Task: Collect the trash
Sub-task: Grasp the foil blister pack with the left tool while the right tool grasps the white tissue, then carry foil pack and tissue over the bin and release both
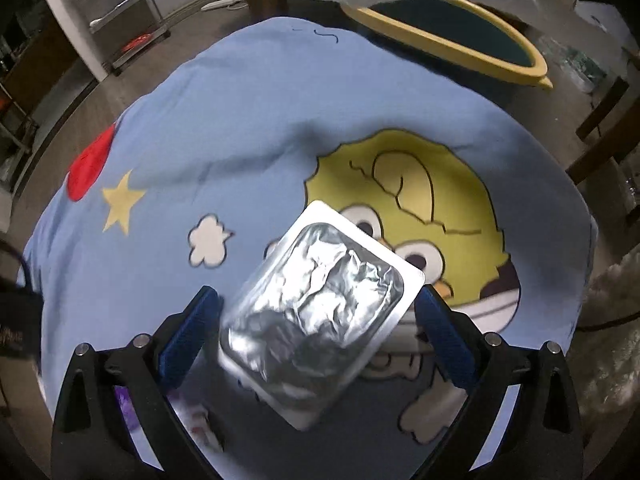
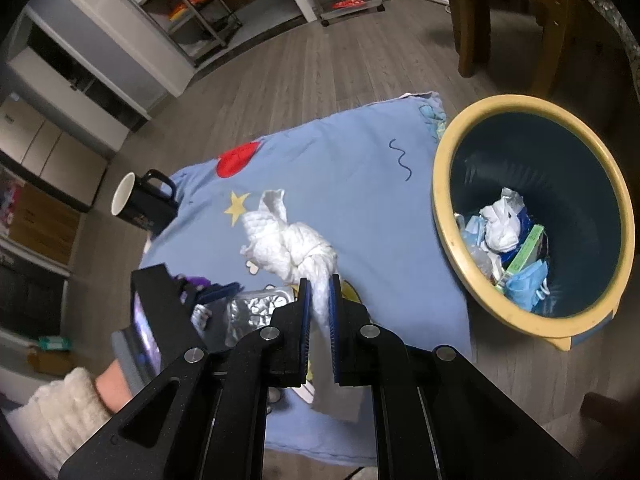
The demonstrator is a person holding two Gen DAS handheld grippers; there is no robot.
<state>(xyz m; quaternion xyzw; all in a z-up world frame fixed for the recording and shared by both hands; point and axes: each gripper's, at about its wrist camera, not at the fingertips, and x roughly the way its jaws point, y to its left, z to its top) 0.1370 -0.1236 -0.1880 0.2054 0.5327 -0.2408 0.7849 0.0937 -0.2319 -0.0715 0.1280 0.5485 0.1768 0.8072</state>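
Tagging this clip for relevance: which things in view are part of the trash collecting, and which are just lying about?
Part of the job:
- white paper towel, pinched in the right gripper
- foil packet, between the left gripper fingers
- trash bin, already holding rubbish

Just lying about:
- black mug
- blue cartoon blanket
- wooden chair
- shelving unit

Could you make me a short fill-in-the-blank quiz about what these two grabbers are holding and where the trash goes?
1. The right gripper has its fingers closed on a crumpled white ____.
2. The left gripper holds a silver ____ packet between its blue fingers.
3. The yellow-rimmed trash bin stands on the floor beside a light ____ blanket.
4. A black ____ with a white inside lies at the blanket's far edge.

Missing words: tissue; foil; blue; mug
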